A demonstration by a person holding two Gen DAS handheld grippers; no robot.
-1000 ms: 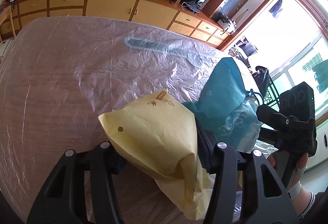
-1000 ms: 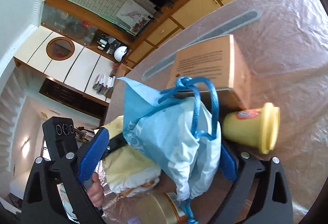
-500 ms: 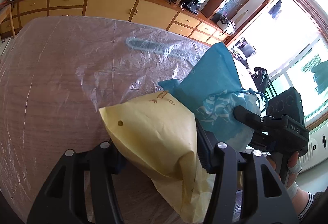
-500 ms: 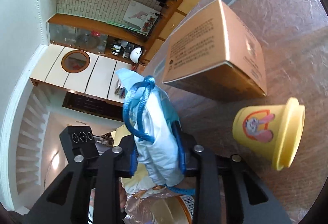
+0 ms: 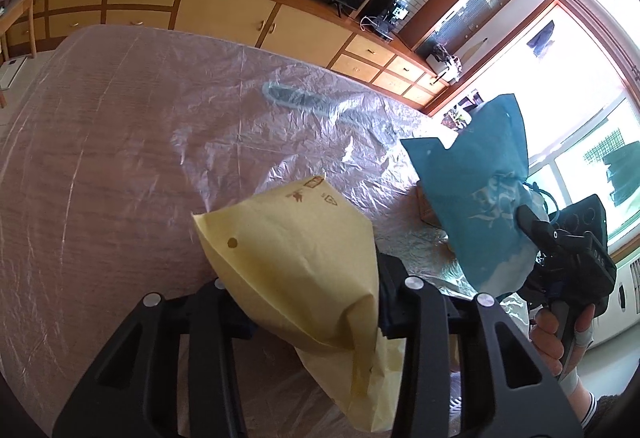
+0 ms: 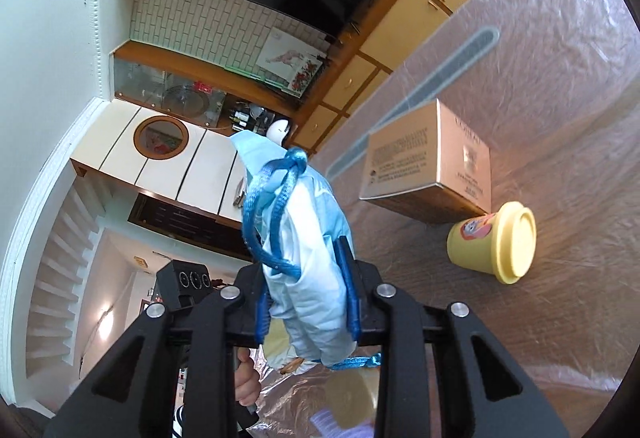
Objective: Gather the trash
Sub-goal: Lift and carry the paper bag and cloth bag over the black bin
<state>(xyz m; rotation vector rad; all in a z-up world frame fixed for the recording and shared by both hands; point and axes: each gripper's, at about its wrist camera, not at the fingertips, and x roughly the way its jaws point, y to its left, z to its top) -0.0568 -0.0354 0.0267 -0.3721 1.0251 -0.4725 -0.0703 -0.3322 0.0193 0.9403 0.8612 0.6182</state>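
My left gripper (image 5: 308,298) is shut on a crumpled yellow paper bag (image 5: 304,258), held above the plastic-covered table (image 5: 120,141). My right gripper (image 6: 308,286) is shut on a light blue bag with blue cord handles (image 6: 304,238) and holds it up in the air; the blue bag also shows in the left wrist view (image 5: 480,209) at the right. A yellow lidded tub (image 6: 496,248) lies on its side on the table beside a tan cardboard box (image 6: 424,161).
A grey flat strip (image 5: 304,99) lies under the plastic sheet at the table's far side. Wooden cabinets (image 5: 224,13) and a TV stand beyond the table. A jar-like item (image 6: 352,390) sits low under the right gripper.
The right gripper has closed on the blue bag and lifted it off the table, away from the box and tub. The left gripper still holds the yellow bag in place.
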